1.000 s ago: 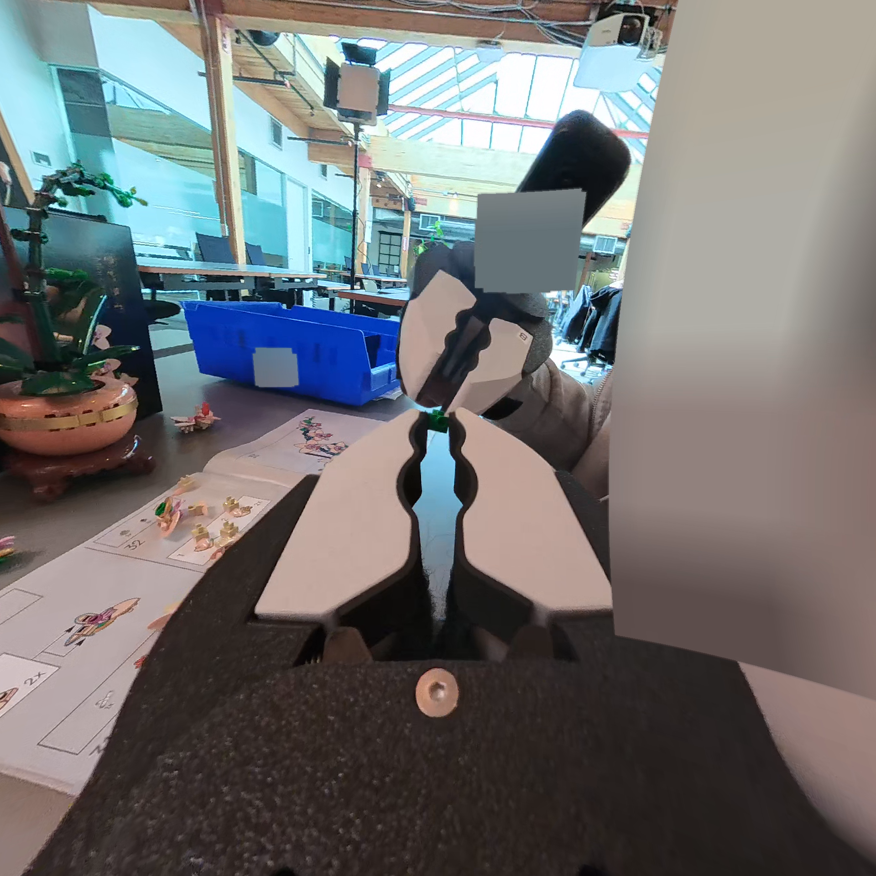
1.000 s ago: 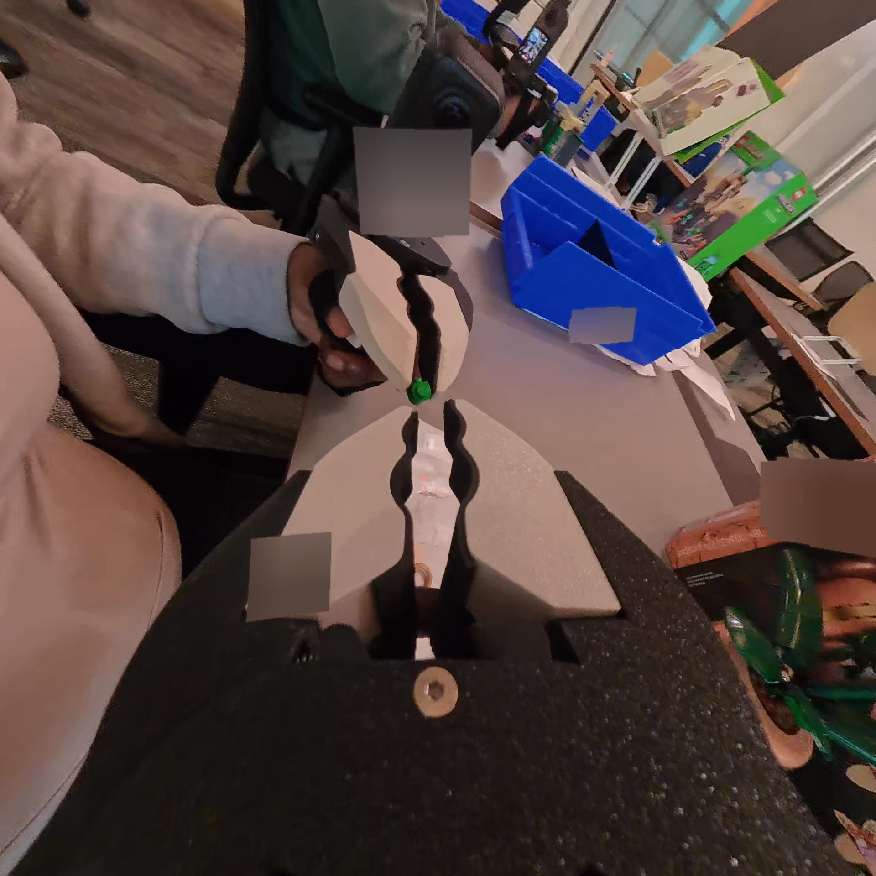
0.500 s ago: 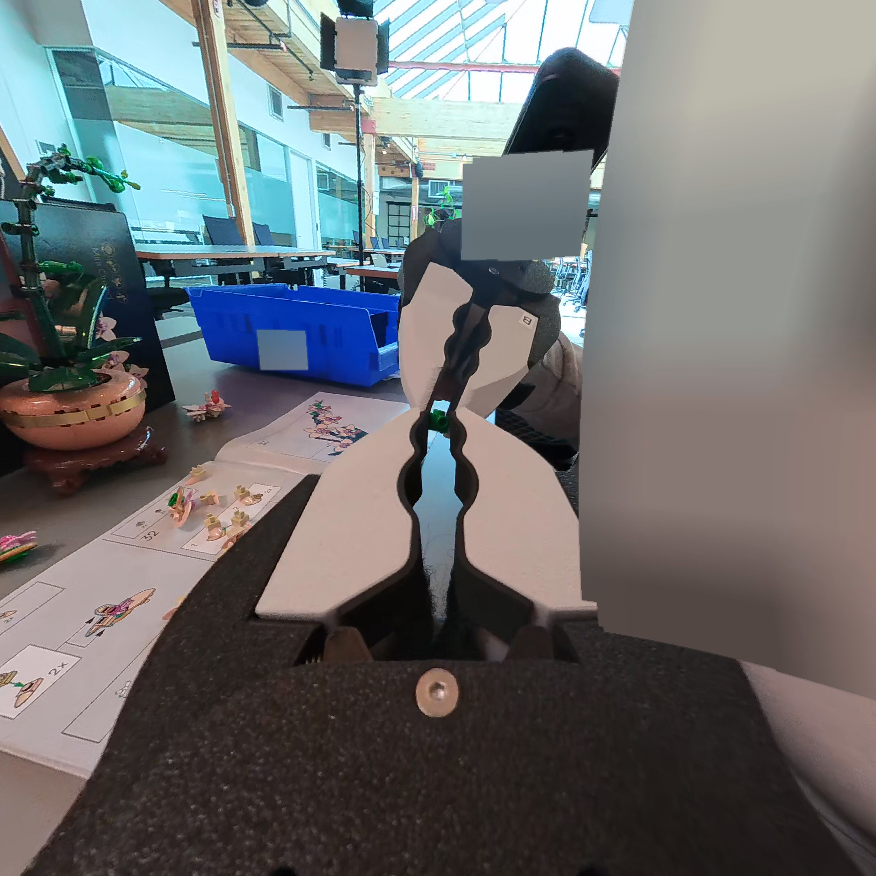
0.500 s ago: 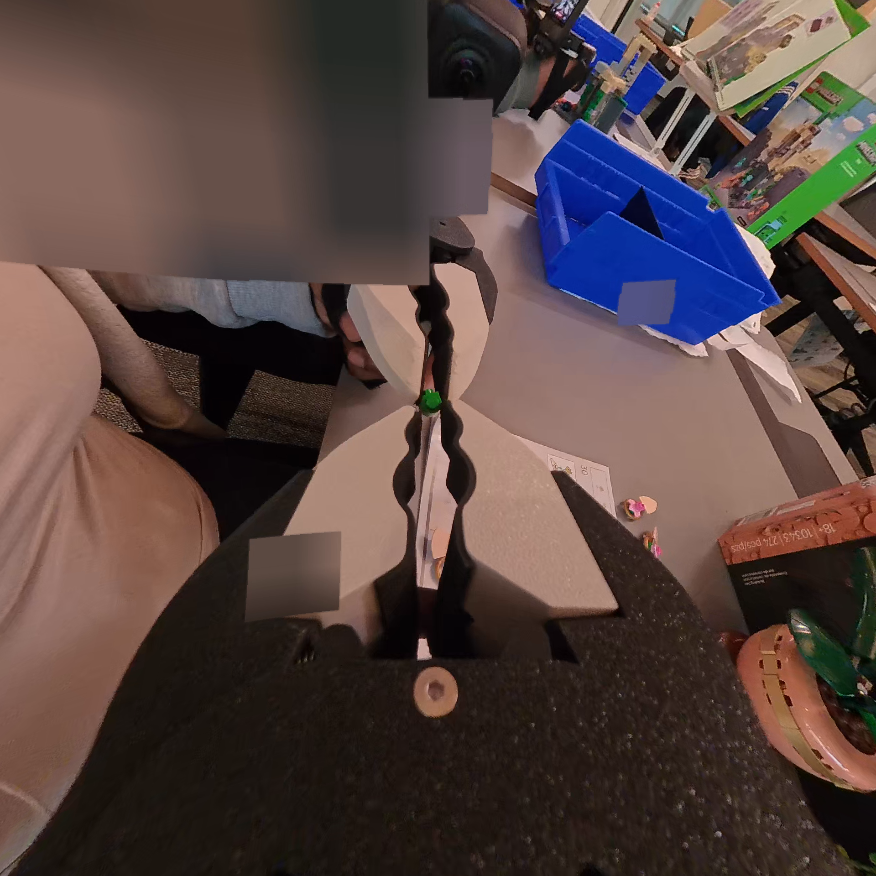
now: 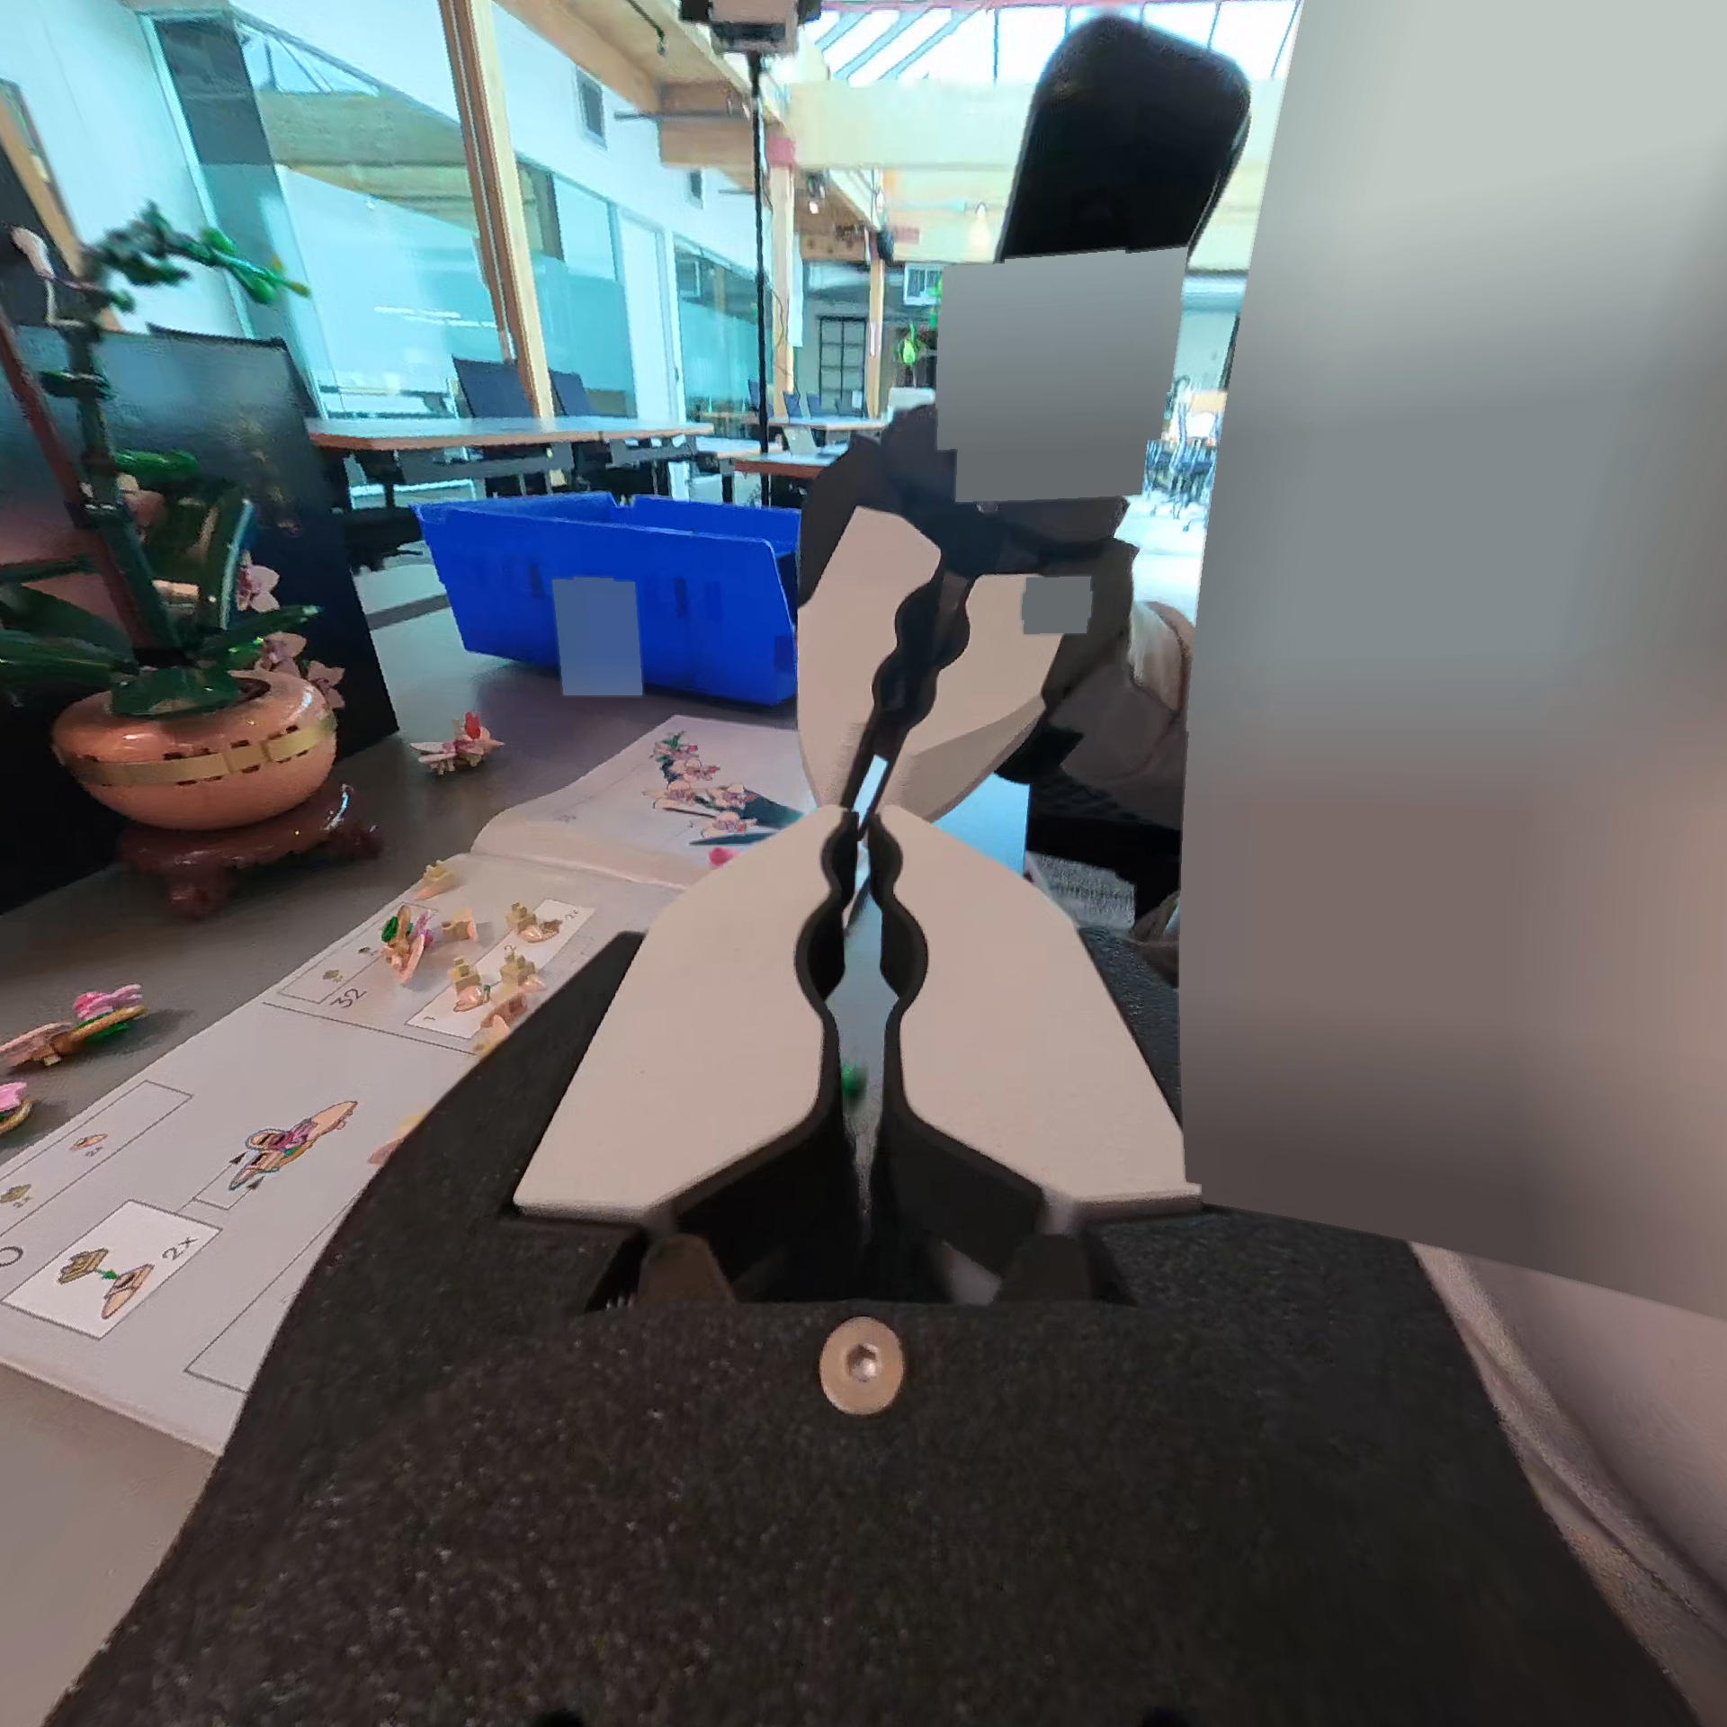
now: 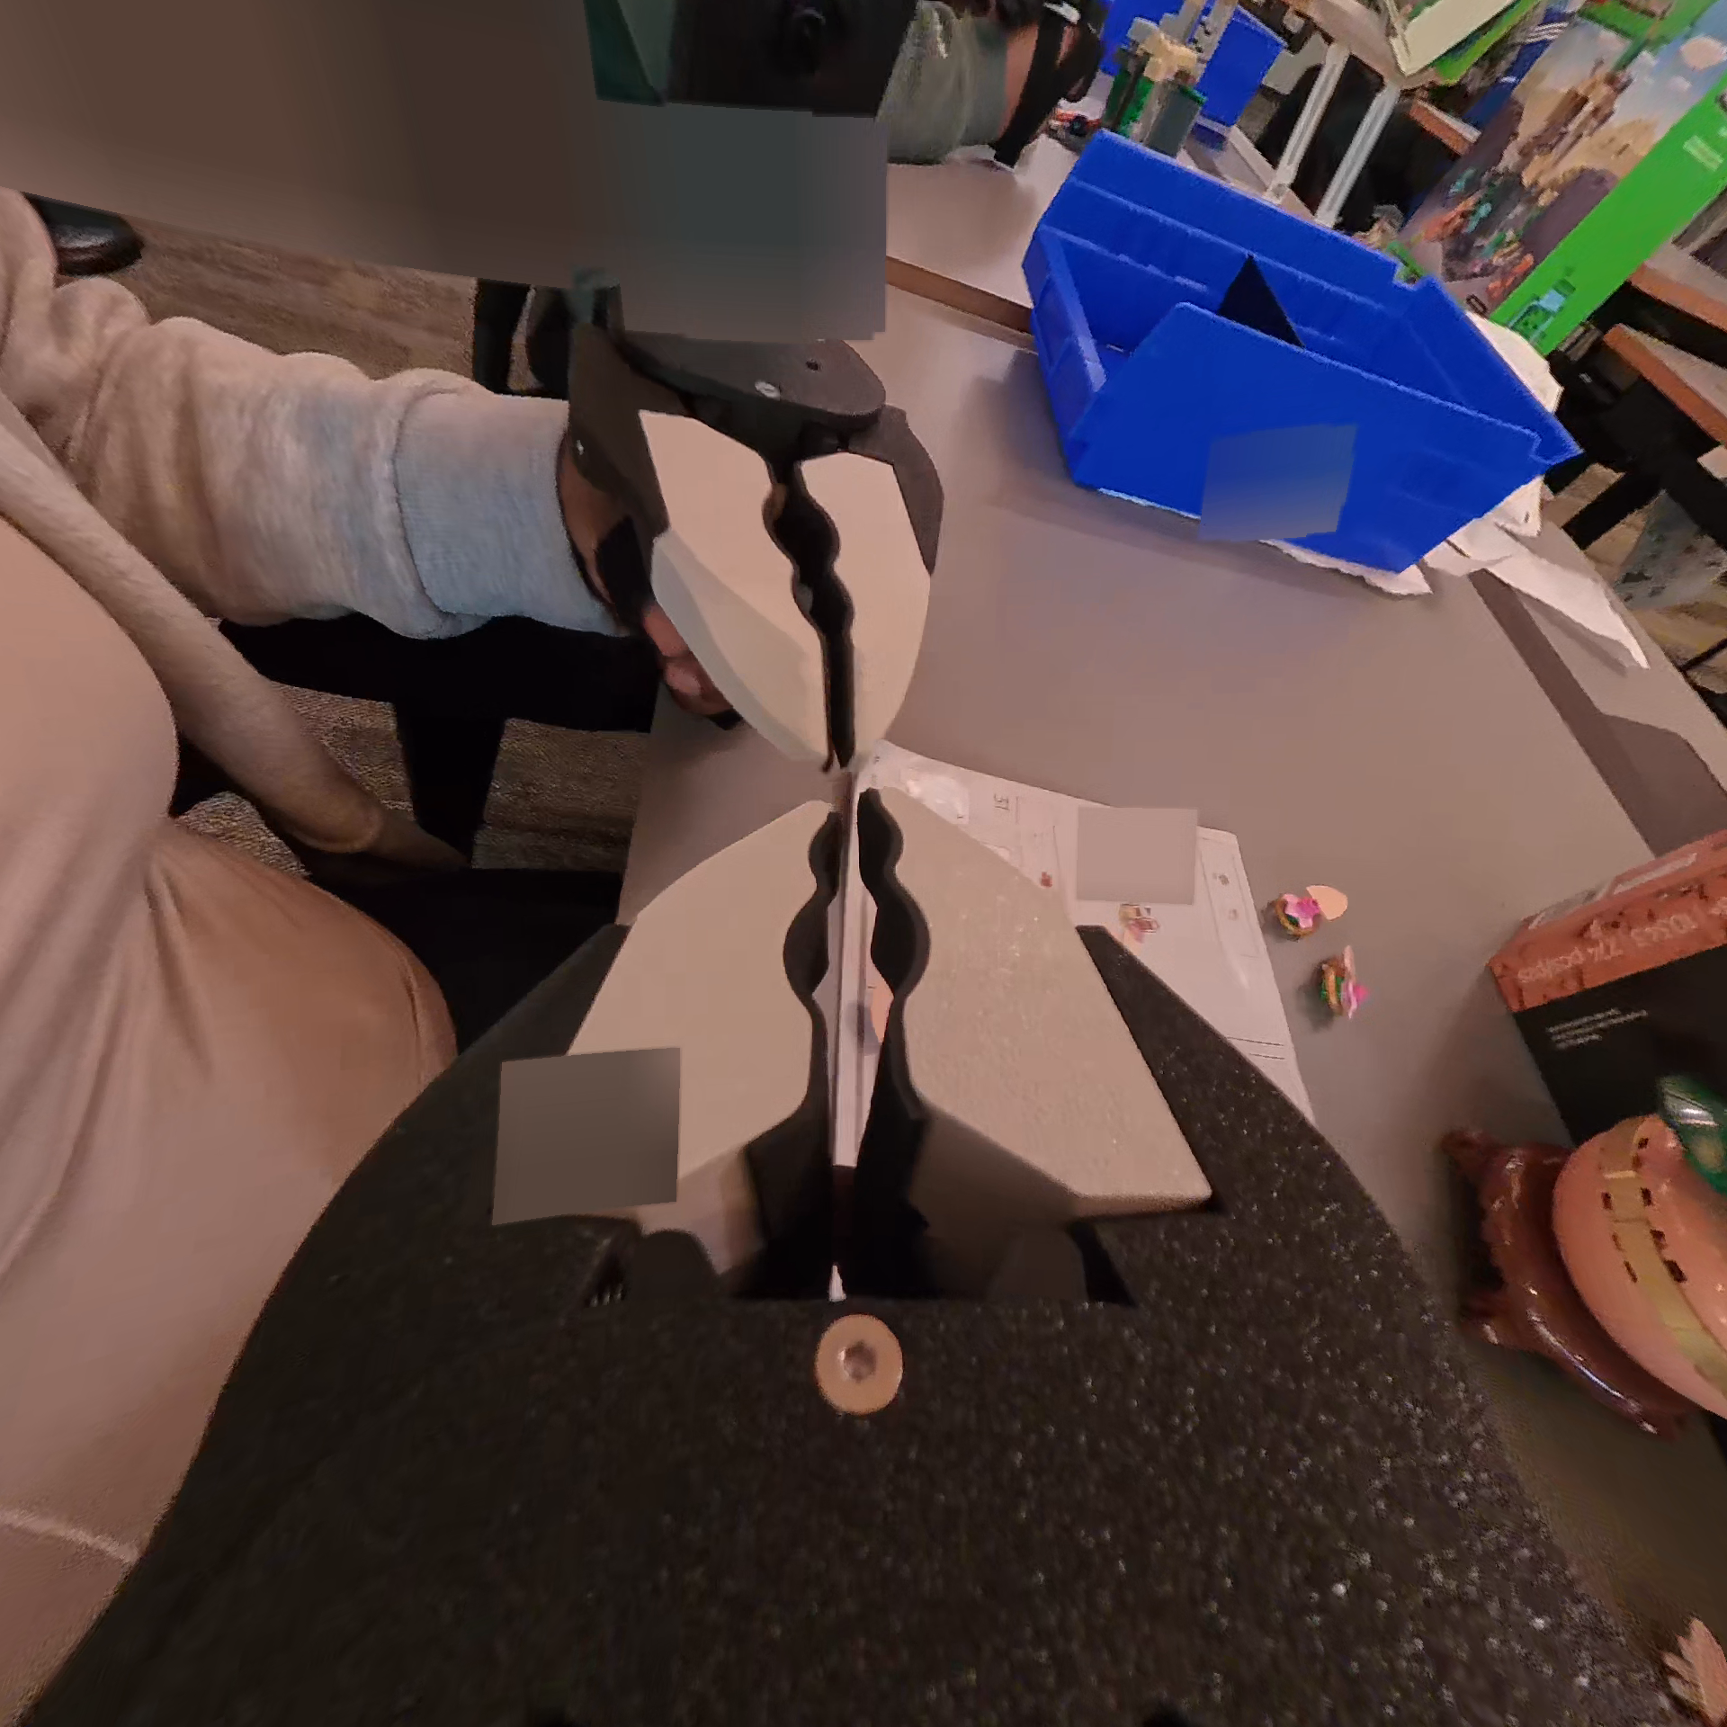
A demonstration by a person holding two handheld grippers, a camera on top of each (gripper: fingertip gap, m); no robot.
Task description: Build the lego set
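Observation:
My left gripper point(image 5: 862, 822) and right gripper point(image 6: 849, 802) are held in the air, facing each other tip to tip over the table's near edge. Both have their jaws nearly closed, with only a thin slit at the tips. The right gripper point(image 5: 864, 794) shows in the left wrist view, and the left gripper point(image 6: 834, 752) in the right wrist view. No piece shows between either pair of tips. A small green piece point(image 5: 850, 1079) shows through the gap lower between my left fingers; I cannot tell whether it is held. An open instruction booklet point(image 5: 327, 1075) lies on the table.
A built orchid in a pink pot point(image 5: 196, 748) stands at the left, also in the right wrist view point(image 6: 1645, 1252). Loose flower assemblies point(image 5: 458, 743) point(image 6: 1308, 911) lie near the booklet. A blue bin point(image 5: 607, 579) stands at the back. A set box point(image 6: 1617, 981) is beside the pot.
The grippers' tips have come together. My left jaws have closed further. The green piece that sat at the meeting tips no longer shows there and now appears lower in the left gap.

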